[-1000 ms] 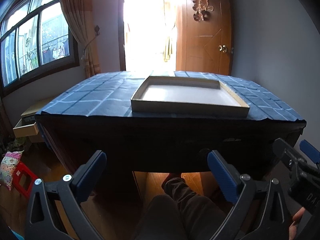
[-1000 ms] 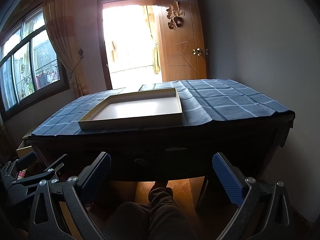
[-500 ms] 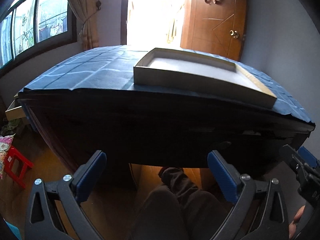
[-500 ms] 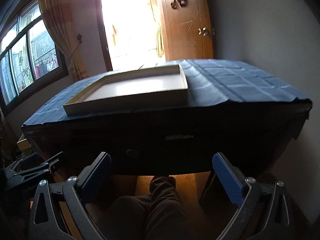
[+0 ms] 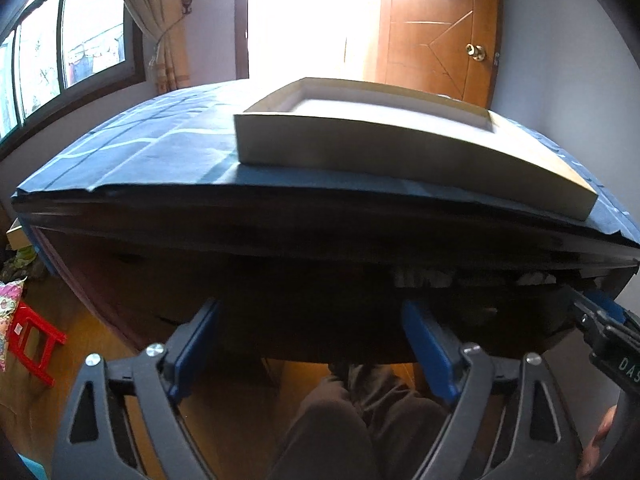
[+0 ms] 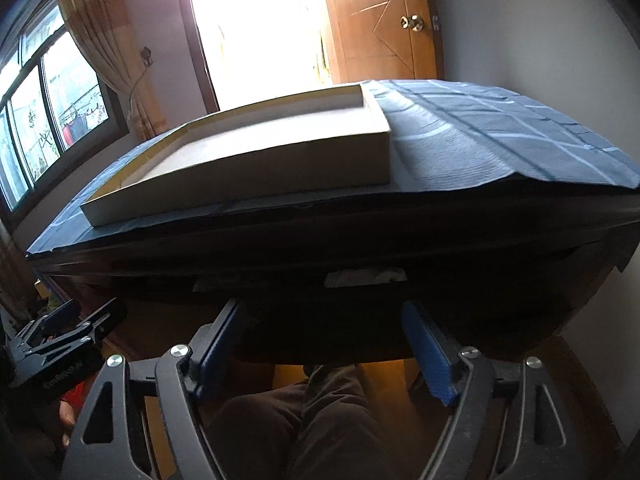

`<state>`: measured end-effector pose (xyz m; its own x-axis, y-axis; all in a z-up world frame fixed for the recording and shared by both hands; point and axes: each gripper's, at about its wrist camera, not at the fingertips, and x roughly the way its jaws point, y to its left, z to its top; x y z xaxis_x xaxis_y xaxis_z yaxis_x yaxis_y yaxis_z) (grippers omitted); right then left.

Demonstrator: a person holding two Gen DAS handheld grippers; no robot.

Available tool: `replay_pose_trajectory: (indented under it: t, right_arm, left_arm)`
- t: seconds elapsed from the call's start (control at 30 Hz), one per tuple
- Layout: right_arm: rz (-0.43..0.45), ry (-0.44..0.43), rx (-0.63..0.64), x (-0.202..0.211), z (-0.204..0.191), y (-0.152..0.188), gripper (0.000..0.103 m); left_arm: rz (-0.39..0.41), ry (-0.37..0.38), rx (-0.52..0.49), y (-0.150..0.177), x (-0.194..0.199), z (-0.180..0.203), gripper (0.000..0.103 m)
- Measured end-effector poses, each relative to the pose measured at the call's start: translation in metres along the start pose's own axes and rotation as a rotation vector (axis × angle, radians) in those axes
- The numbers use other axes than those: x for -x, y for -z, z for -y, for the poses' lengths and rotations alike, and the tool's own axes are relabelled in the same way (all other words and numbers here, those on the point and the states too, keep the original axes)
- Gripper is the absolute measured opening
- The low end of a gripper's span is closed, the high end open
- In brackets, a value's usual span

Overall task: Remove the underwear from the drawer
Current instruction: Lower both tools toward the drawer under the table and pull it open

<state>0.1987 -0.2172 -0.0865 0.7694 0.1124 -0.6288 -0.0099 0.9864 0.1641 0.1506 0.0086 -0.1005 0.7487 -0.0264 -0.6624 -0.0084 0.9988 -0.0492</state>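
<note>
The dark drawer front (image 5: 320, 280) (image 6: 328, 300) sits under the table top, close ahead in both views and shut but for a thin slit. Pale patches (image 5: 424, 278) (image 6: 364, 278) show in that slit; I cannot tell what they are. No underwear is plainly visible. My left gripper (image 5: 308, 320) points at the drawer front, its jaws wide and closing with nothing between them. My right gripper (image 6: 322, 328) (image 5: 600, 320) does the same further right, closing on nothing. The left gripper (image 6: 68, 332) also shows at the right wrist view's left edge.
A shallow cardboard tray (image 5: 400, 152) (image 6: 240, 172) lies on the blue checked tablecloth (image 5: 140, 152) (image 6: 500, 140). A person's leg (image 5: 360, 420) (image 6: 300, 412) in dark trousers is under the table. A red stool (image 5: 36, 340) stands on the wooden floor at the left.
Both grippers have come down and closer to the table's front edge, so the drawer front fills more of each view. The blue pads of both stand a little nearer together.
</note>
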Motion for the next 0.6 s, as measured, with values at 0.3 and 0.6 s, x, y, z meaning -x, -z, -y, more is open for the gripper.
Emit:
replay_pose_trajectory:
  t: [0.3,0.6]
  right_arm:
    - [-0.024,0.002,-0.006,-0.015,-0.005,-0.005,0.079]
    - [-0.052,0.009,-0.002,-0.033,-0.008,-0.013,0.079]
  left_arm:
    - [-0.02,-0.013,0.021,-0.01,-0.017,-0.001,0.089]
    - [-0.046,-0.025,0.026,-0.013,-0.03,-0.003,0.094]
